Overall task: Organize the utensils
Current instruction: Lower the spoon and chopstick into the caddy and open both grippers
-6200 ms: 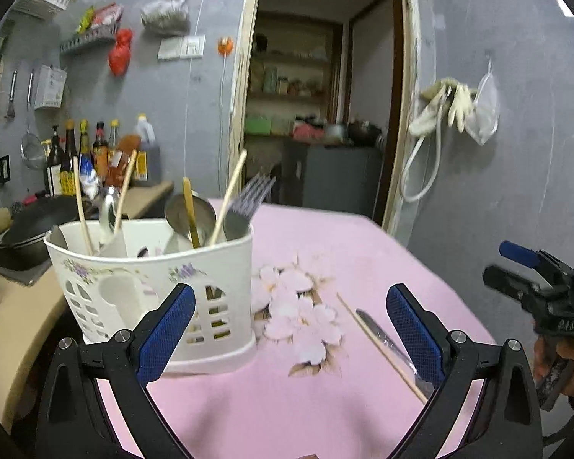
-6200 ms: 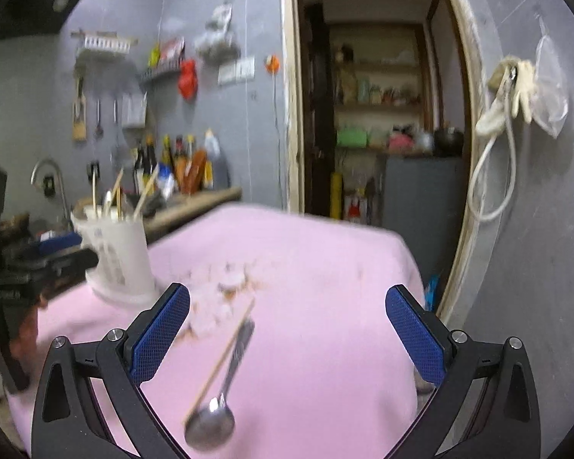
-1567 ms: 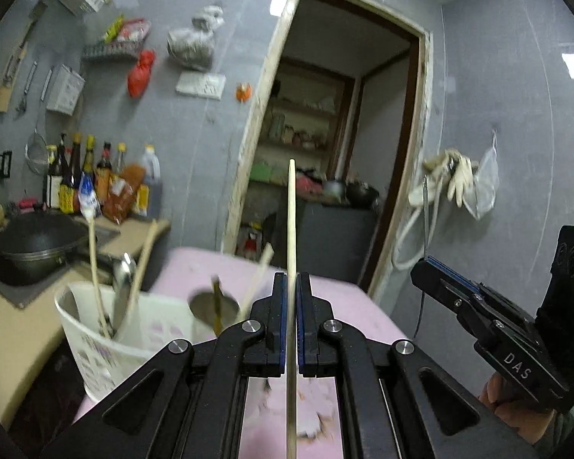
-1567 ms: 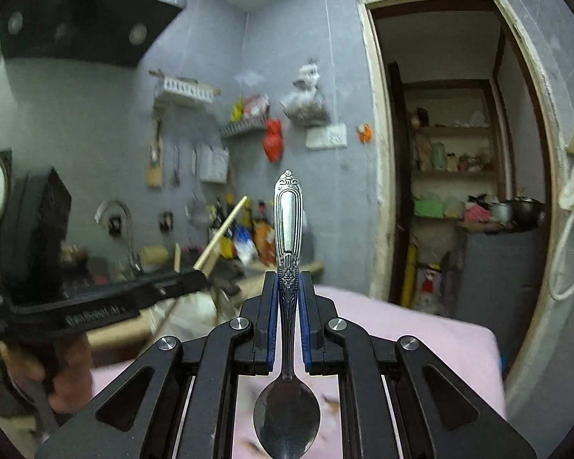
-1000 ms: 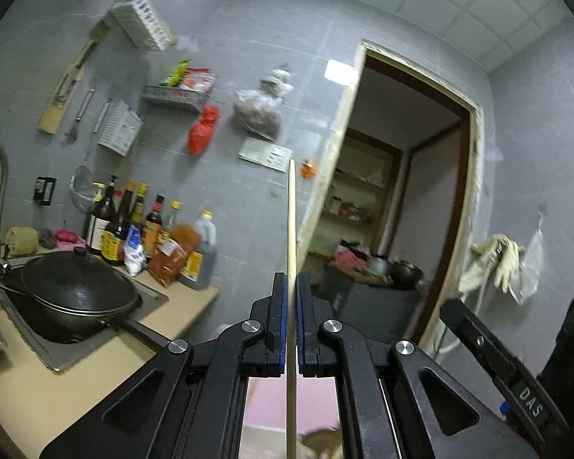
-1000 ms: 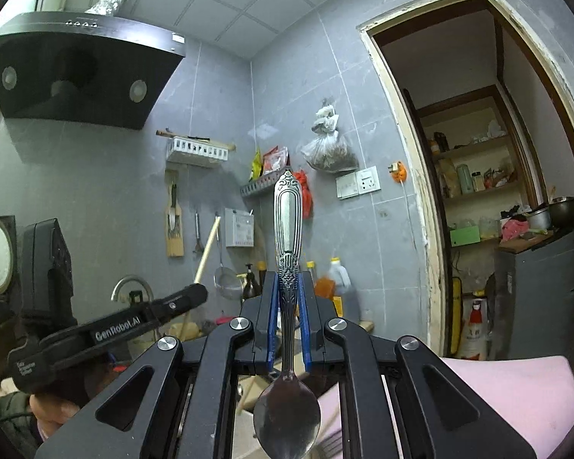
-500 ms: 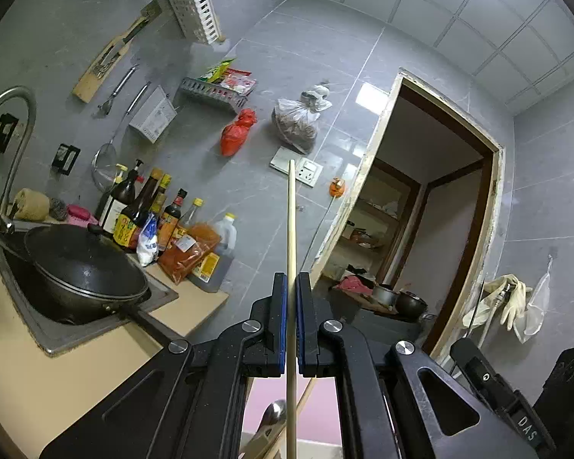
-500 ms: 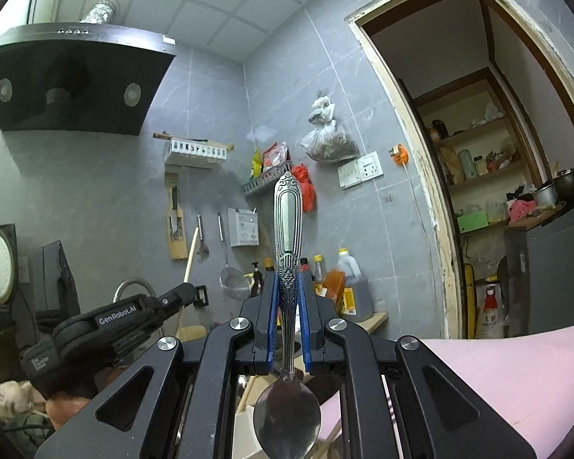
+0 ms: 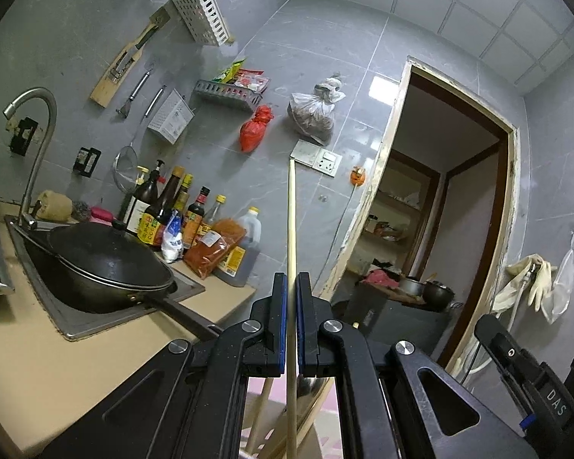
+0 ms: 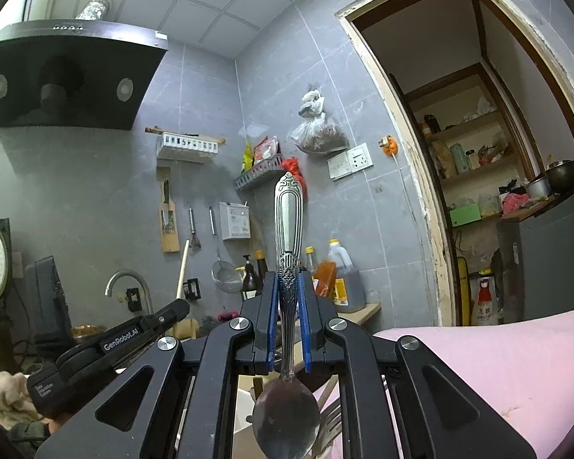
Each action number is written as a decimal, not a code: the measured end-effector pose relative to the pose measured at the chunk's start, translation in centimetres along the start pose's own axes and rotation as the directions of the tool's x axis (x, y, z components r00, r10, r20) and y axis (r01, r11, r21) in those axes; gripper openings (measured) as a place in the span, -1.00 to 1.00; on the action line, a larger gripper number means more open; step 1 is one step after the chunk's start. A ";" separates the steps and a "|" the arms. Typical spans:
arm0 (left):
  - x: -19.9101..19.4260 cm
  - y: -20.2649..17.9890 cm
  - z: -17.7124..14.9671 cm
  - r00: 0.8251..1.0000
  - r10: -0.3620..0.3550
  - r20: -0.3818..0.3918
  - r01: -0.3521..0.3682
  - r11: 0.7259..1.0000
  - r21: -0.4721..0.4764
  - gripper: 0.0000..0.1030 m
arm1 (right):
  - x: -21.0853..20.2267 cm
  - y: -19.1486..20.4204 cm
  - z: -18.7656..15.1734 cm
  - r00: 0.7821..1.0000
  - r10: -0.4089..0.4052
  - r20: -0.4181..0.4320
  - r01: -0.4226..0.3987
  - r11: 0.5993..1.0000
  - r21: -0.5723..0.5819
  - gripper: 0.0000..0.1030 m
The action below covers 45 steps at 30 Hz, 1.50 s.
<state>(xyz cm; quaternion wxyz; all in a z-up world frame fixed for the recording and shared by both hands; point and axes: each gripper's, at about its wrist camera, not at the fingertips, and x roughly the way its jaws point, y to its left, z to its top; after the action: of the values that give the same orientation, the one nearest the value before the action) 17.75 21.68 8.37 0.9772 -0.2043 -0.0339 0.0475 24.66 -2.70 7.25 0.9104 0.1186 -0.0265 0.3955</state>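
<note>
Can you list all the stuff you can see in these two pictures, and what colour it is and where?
chopstick: one, pale wood, upright in the left gripper
spoon: one, silver, handle up, in the right gripper
fork: one, silver, low behind the spoon bowl
wok: one, black, on the counter at left
bottles: several, dark and yellow-capped, against the wall
tap: one, grey, far left
range hood: one, black, upper left
tablecloth: one, pink, lower right
left gripper: black with blue pads, shut on the chopstick
right gripper: black with blue pads, shut on the spoon
</note>
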 end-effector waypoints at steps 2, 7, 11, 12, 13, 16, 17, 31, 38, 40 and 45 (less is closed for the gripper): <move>0.0 0.0 -0.4 1.000 0.014 0.008 -0.014 1.000 0.014 -0.96 | 0.0 0.2 -0.3 1.000 -0.002 0.000 0.002 1.000 -0.007 -0.85; 0.0 -1.3 -1.9 1.000 0.029 0.000 -0.029 0.996 0.083 -0.96 | 0.0 0.7 -0.9 1.000 -0.007 -0.006 0.007 0.999 -0.036 -0.85; -0.1 -2.1 -3.0 0.999 0.029 -0.014 -0.027 0.992 0.126 -0.95 | 0.1 0.9 -1.4 1.000 -0.004 -0.023 0.003 0.999 -0.041 -0.85; -0.1 -2.3 -3.2 0.999 0.027 -0.019 -0.024 0.991 0.134 -0.96 | 0.1 0.8 -1.5 1.000 0.000 -0.028 -0.001 0.999 -0.038 -0.85; 0.0 -2.4 -3.3 0.999 0.026 -0.021 -0.023 0.990 0.140 -0.96 | 0.2 0.8 -1.6 1.000 0.001 -0.031 -0.002 0.999 -0.038 -0.85; 0.0 -2.4 -3.6 0.999 0.023 -0.027 -0.019 0.990 0.140 -0.96 | 0.2 0.8 -1.8 0.999 0.007 -0.038 -0.008 0.999 -0.036 -0.85; 0.0 -2.3 -3.5 0.999 0.022 -0.030 -0.018 0.990 0.137 -0.96 | 0.2 0.7 -1.8 0.999 0.008 -0.039 -0.010 0.999 -0.035 -0.85; -0.5 -2.2 -3.7 0.998 0.020 -0.067 -0.008 0.984 0.178 -0.95 | 0.5 0.4 -2.1 0.998 0.022 -0.058 -0.023 1.000 -0.018 -0.83; -0.9 -1.6 -3.6 0.996 0.008 -0.092 0.007 0.987 0.162 -0.94 | 0.4 0.4 -2.1 0.998 0.035 -0.042 -0.035 0.999 -0.016 -0.62; -1.0 -1.6 -3.5 0.994 -0.004 -0.106 0.021 0.987 0.160 -0.93 | 0.3 0.6 -2.0 0.999 0.035 -0.037 -0.036 0.999 -0.017 -0.61; -1.3 -1.8 -3.6 0.991 -0.016 -0.132 0.038 0.985 0.166 -0.92 | 0.0 0.8 -1.7 1.000 0.021 -0.020 -0.021 1.000 -0.015 -0.51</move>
<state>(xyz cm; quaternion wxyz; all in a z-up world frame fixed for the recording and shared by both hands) 16.87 18.45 5.75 0.9916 -0.1231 0.0311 0.0236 24.00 -1.83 5.71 0.9073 0.1073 -0.0216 0.4061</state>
